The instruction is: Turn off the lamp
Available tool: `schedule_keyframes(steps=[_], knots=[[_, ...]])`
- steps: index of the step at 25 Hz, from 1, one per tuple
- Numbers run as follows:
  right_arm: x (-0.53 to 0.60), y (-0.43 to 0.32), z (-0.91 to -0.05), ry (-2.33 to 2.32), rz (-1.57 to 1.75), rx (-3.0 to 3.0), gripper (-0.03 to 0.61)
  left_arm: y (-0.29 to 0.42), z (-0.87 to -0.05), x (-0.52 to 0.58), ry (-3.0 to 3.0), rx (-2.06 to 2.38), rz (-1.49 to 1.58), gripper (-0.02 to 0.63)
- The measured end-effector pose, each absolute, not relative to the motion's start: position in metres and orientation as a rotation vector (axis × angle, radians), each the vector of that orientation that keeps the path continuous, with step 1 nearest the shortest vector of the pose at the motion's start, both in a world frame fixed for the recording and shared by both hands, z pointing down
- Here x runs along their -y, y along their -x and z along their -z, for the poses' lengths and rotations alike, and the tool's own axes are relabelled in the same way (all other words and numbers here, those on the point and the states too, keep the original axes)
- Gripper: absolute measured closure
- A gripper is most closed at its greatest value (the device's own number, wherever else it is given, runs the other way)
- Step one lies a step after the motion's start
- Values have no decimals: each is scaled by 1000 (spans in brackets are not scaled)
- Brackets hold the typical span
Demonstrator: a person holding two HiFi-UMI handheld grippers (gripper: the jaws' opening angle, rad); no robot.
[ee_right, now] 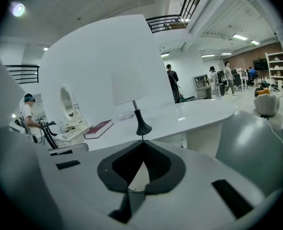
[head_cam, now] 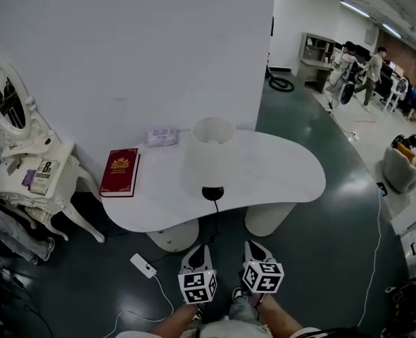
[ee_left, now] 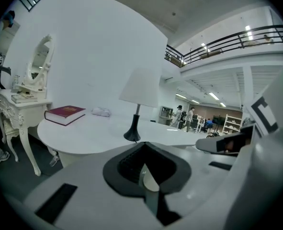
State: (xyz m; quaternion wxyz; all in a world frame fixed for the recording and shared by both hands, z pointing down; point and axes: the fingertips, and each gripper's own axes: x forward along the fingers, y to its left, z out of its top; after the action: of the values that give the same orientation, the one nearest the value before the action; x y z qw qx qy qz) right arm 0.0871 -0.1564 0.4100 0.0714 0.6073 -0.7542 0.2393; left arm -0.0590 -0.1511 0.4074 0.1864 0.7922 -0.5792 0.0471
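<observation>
The lamp has a white shade (head_cam: 209, 145) and a black base (head_cam: 212, 192); it stands near the front edge of the white table (head_cam: 285, 178). Its dark cord (head_cam: 215, 220) drops over that edge to the floor. Both grippers hang side by side in front of the table, below its top, nothing in them. My left gripper (head_cam: 198, 251) is shut and points at the lamp base (ee_left: 132, 133). My right gripper (head_cam: 254, 247) is shut too, with the base (ee_right: 143, 127) straight ahead. Jaw tips meet in the left gripper (ee_left: 143, 147) and in the right gripper (ee_right: 142, 145).
A red book (head_cam: 120, 172) and a tissue pack (head_cam: 162, 136) lie on the table's left part. A white dressing table with an oval mirror (head_cam: 32, 167) stands at the left. A white power block (head_cam: 143, 265) with cables lies on the floor. People move about at far right.
</observation>
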Motion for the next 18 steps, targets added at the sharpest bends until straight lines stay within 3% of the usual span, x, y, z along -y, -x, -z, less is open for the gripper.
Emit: schedule_keyframes(steps=[18], knots=[[161,-53,-366,-1703,-606,2355,580,84,-356,146,-2212,1728,-97,606]])
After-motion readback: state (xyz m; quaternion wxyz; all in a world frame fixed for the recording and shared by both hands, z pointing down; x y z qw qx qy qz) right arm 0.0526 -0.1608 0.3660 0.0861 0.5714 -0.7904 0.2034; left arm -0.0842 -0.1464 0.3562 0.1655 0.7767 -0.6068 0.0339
